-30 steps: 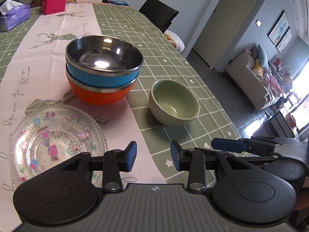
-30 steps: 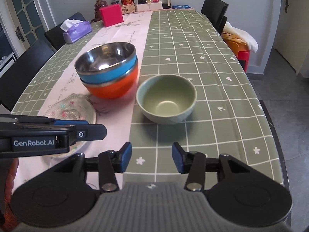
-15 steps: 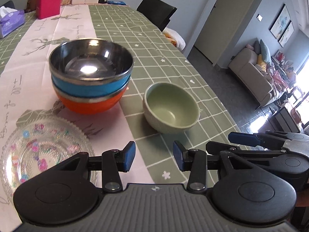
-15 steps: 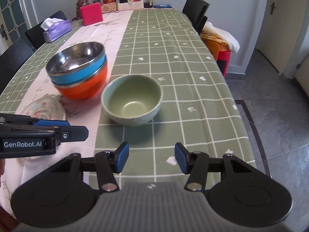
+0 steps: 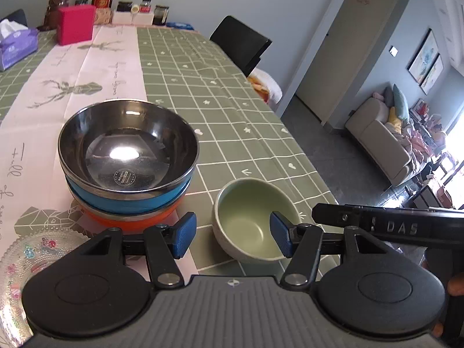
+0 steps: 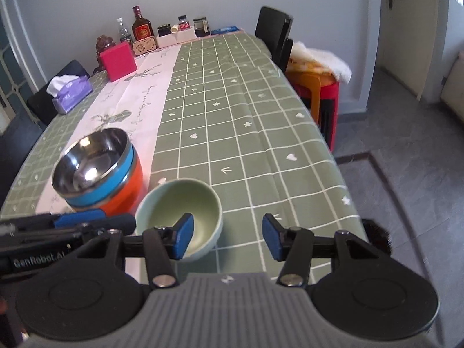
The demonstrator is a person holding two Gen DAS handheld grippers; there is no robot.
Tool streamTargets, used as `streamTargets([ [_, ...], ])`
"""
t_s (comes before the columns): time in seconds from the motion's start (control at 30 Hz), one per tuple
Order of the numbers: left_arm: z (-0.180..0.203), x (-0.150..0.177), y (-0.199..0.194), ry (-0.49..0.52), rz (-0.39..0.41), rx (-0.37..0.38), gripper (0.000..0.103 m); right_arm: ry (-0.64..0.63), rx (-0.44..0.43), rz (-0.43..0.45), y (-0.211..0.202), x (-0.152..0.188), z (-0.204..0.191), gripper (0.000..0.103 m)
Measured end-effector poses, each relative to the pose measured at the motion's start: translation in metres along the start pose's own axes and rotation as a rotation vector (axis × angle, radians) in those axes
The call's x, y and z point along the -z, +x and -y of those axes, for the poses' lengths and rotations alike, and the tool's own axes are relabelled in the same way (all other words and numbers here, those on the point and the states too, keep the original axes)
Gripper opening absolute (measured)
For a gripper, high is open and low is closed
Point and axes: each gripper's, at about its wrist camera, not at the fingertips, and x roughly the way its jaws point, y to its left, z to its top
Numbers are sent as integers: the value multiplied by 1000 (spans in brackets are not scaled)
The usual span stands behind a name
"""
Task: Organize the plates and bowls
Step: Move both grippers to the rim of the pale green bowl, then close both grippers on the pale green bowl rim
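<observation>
Plenty of open green-checked tablecloth (image 6: 246, 133) ran behind and to the right of the pale green bowl (image 6: 185, 203), so that side was wide open. On the left it was tight: the stacked steel bowls (image 5: 127, 156) sat just beside the green bowl with only a narrow strip of cloth between. The glass plate (image 5: 26, 258) filled the near-left corner. Boxes and bottles (image 6: 142, 27) lined the far end, well apart. A black chair (image 6: 275, 34) stood along the right edge.
</observation>
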Motion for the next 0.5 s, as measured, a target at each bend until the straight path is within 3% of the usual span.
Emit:
streamTargets([
  [0.17, -4, -6, 20, -39, -89, -8, 68, 34, 31, -67, 29, -17, 5, 52],
  [0.33, -9, -7, 34, -67, -123, -35, 66, 143, -50, -164, 53, -18, 17, 51],
  [0.5, -11, -7, 42, -76, -151, -37, 62, 144, -56, -199, 60, -16, 14, 46],
])
